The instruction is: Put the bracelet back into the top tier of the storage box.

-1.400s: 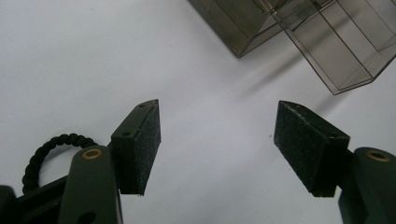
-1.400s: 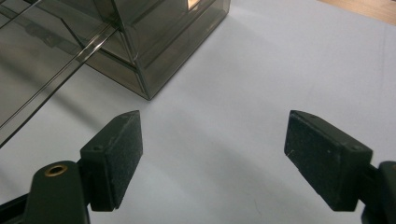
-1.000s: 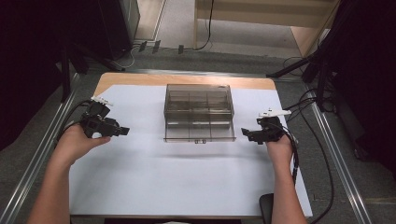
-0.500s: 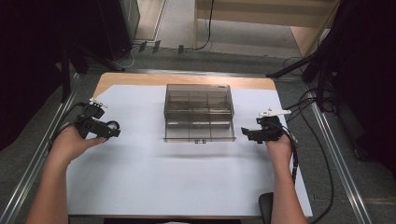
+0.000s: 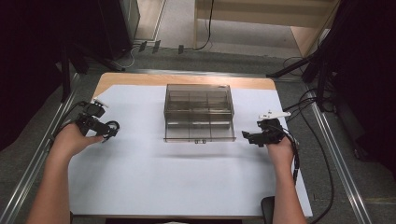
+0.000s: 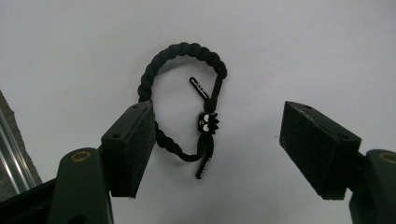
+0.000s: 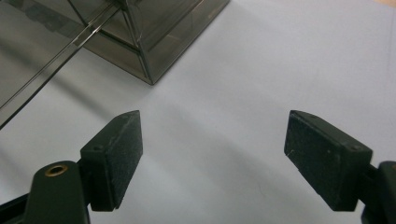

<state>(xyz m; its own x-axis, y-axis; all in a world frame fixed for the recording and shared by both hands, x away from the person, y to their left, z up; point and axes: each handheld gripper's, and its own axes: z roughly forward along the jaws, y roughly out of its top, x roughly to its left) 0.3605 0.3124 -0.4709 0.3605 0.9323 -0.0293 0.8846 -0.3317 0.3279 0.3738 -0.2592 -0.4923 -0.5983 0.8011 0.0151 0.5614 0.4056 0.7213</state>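
A black braided bracelet with a small round charm lies flat on the white sheet. My left gripper hovers over it, open; the loop's lower left part runs behind the left pad. From above, the bracelet sits just right of the left gripper, near the table's left edge. A smoky clear compartment box stands at the centre back. My right gripper is open, empty and low over the sheet, right of the box's front corner.
The white sheet covers most of the wooden table. Metal rails run along both sides. Cables trail off the right side. A dark round object sits at the front edge.
My left gripper has drifted a little to the left and back. The right gripper and the box have not moved.
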